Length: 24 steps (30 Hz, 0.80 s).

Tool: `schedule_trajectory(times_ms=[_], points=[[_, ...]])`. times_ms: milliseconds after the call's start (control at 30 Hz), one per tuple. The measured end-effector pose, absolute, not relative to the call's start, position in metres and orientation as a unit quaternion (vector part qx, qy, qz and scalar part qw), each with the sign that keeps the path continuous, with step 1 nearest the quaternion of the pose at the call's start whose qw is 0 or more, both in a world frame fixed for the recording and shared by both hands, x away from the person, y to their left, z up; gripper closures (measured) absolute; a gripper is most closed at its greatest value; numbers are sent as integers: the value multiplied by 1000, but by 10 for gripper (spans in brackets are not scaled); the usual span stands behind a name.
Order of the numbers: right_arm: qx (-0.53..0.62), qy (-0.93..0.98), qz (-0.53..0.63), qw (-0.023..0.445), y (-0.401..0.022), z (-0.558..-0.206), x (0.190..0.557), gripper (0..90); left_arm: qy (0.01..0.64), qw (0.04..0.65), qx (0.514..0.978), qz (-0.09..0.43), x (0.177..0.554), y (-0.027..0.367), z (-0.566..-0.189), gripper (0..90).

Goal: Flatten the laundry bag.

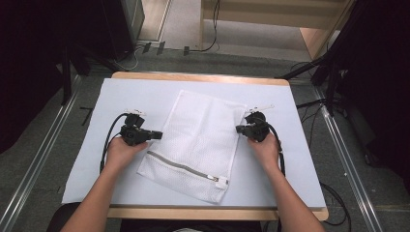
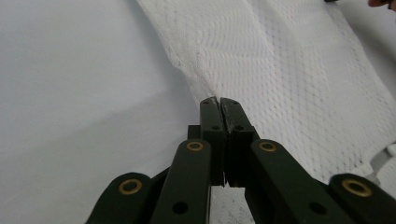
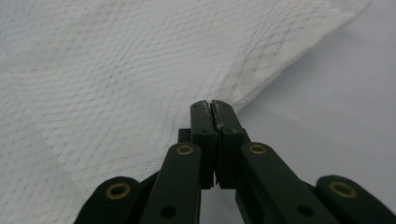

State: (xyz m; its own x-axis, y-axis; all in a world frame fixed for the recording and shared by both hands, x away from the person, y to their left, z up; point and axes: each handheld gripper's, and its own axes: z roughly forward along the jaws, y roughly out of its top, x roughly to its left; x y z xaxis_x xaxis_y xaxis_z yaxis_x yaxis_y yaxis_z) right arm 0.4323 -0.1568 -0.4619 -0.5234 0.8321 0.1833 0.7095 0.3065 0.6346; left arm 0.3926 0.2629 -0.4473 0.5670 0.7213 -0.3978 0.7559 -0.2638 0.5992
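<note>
White mesh laundry bag (image 1: 196, 145) lies flat, skewed, mid-surface (image 1: 290, 145), zipper (image 1: 181, 166) toward my near edge. My left gripper (image 1: 157, 135) has its fingers (image 2: 211, 116) together at the bag's left edge; I can't tell if mesh is pinched. My right gripper (image 1: 238, 129) also has its fingers (image 3: 224, 119) together, at the bag's right edge. 2 cables (image 1: 109, 135) trail beside my hands; nothing blocks the bag.

White mesh bag (image 1: 196, 145), flat, zip closed
</note>
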Motion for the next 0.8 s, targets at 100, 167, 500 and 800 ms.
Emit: schedule_trajectory(times_ms=[100,167,500,800], points=[[481,802,342,86,-156,-461,440,900,466,393,792,-23,388,266,-447,900],[481,802,344,84,-155,-461,446,900,467,392,793,-19,384,266,-447,900],[471,809,342,80,-135,-462,471,900,477,389,788,-2,368,276,-447,898],[453,818,343,90,-128,-467,478,892,490,378,785,20,371,277,-451,896]])
